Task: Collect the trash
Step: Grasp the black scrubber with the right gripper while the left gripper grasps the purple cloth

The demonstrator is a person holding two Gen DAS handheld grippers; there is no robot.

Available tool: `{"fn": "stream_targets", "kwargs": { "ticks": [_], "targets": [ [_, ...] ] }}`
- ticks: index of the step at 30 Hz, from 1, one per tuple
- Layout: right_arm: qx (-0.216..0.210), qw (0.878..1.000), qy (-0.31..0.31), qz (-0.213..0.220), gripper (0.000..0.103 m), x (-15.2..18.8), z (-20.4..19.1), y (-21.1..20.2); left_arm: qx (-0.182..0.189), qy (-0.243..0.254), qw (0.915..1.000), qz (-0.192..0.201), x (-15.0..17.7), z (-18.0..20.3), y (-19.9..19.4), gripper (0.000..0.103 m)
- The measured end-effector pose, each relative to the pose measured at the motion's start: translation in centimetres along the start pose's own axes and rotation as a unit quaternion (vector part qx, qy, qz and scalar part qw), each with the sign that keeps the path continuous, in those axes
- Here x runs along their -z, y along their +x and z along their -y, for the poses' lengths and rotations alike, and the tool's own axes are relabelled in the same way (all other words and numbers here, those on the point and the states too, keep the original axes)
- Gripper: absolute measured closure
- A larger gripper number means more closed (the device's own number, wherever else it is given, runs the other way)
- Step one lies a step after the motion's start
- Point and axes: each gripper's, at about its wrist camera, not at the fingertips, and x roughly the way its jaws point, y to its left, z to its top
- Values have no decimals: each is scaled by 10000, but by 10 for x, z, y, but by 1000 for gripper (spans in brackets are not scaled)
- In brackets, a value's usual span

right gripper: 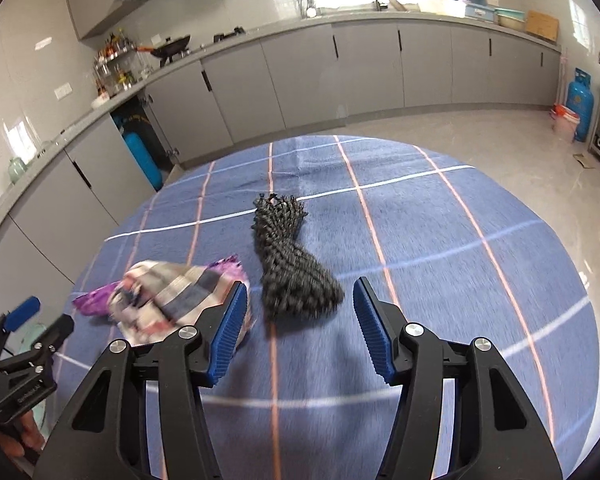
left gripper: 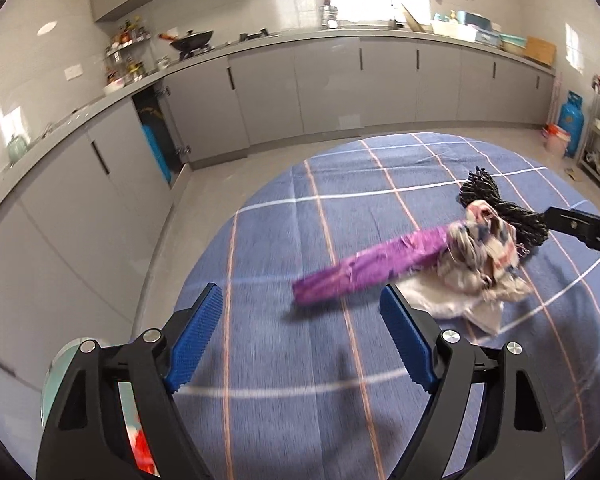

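Ahead of right jaws, black bundle [right gripper: 292, 264]

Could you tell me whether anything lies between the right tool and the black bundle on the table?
Nothing visible does. The right tool is open, and the black bundle lies just ahead of its gap on bare tablecloth. The striped cloth sits off to the left.

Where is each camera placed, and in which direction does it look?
Left wrist view: on the left gripper, facing down-forward at the purple wrapper on the blue checked tablecloth; both blue-padded fingers show, open.
Right wrist view: on the right gripper, facing the black braided bundle; own fingers open, a hand at lower left.
Shared: wrapper, striped cloth, bundle, tablecloth, grey cabinets.
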Motion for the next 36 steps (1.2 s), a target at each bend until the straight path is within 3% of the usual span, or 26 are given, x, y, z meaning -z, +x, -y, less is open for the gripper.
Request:
{"fn": "stream_targets", "kwargs": {
  "ticks": [5, 9, 13, 16, 19, 24, 27, 33, 36],
  "targets": [
    [-98, 9991, -178, -374, 48, -12, 1, 36, 210, 366, 9991, 55, -14, 2, 18, 23],
    [-218, 9967, -260, -734, 61, -10, 1, 58, 432, 673, 9968, -14, -19, 6, 35, 22],
    [-303, 9971, -249, -652, 73, -7, 3, 55, 739, 1055, 9916, -83, -19, 17, 50, 22],
    [-403, 9972, -101, -623, 76, -4, 7, 46, 909, 1215, 9883, -173, -16, 26, 59, 23],
    [-465, 9974, -64, -544, 77, -1, 9, 32, 1078, 1347, 9846, -292, -12, 34, 63, 43],
    [-491, 9983, 11, -328, 79, 5, 13, 6, 1427, 1321, 9797, -498, -4, 44, 59, 91],
    [-518, 9984, 119, -206, 79, 9, 17, -11, 1427, 1076, 9825, -521, 1, 42, 52, 98],
    [-546, 9982, 227, 108, 79, 19, 14, -45, 1348, 106, 9900, -408, 11, 15, 21, 98],
    [-591, 9977, 278, 162, 79, 28, 10, -54, 1241, -134, 9918, -290, 20, 8, 1, 98]
  ]
}}
